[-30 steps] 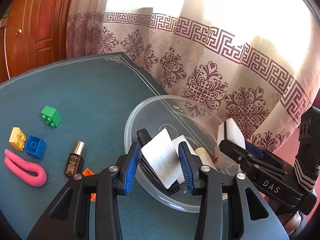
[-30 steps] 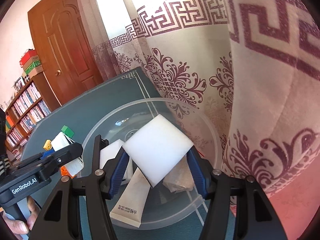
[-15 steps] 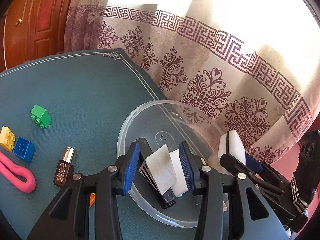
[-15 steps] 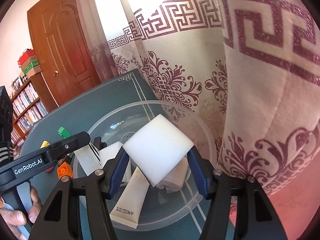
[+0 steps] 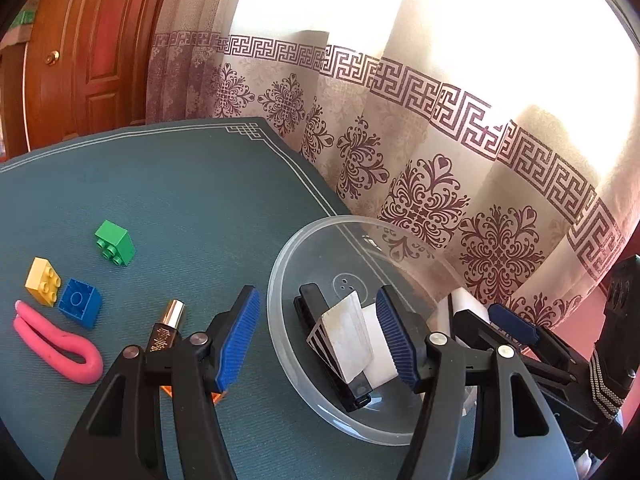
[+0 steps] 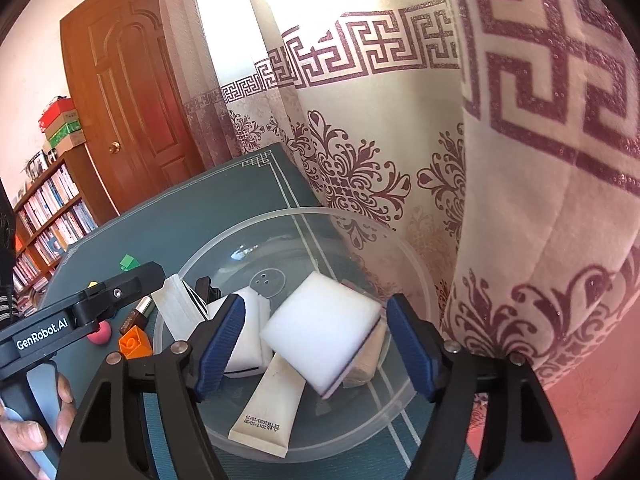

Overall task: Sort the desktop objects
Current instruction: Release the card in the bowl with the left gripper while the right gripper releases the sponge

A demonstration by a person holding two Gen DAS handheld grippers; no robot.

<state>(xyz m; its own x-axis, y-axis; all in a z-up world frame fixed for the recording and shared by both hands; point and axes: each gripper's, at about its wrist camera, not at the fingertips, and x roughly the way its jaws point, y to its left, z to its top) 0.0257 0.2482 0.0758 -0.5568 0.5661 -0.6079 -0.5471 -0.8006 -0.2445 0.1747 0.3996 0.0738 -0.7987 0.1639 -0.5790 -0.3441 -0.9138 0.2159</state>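
Sponge (image 6: pixel 320 328), white with a thin dark layer on its underside, sits tilted in the clear bowl (image 6: pixel 256 240), leaning on the cream tube (image 6: pixel 268 400) and a tan packet (image 6: pixel 368 356) beside it. Judged light, soft and springy; it would squash under a hard pinch, so a gentle hold across its two flat side edges looks best. Slightly blurred, so whether it has settled cannot be told.

Right gripper (image 6: pixel 316 354) hangs over the bowl, fingers (image 6: pixel 218 344) spread wide either side of the sponge; neither blue pad appears to touch it, and nothing is gripped.

Left gripper (image 5: pixel 318 338) hovers at the bowl's near-left rim (image 5: pixel 276 276), fingers (image 5: pixel 238 338) likewise spread wide and empty. Between them, inside the bowl, a black clip (image 5: pixel 332 356) holds a stack of white cards. Clip judged stiff and fairly light; cards thin and flexible, so the clip body is the safer place to hold.

Left of the bowl on the teal surface (image 5: pixel 180 200): green brick (image 5: pixel 115 242), yellow brick (image 5: pixel 43 281), blue brick (image 5: pixel 80 302), pink bent putty strip (image 5: pixel 60 350), and a small brown bottle (image 5: pixel 165 330) with a metal cap. Orange brick (image 6: pixel 135 343) lies just beside the bowl's left rim, partly under the left gripper. Bricks hard and light, easy across flat sides; bottle smooth, probably slippery; putty soft, likely to deform.
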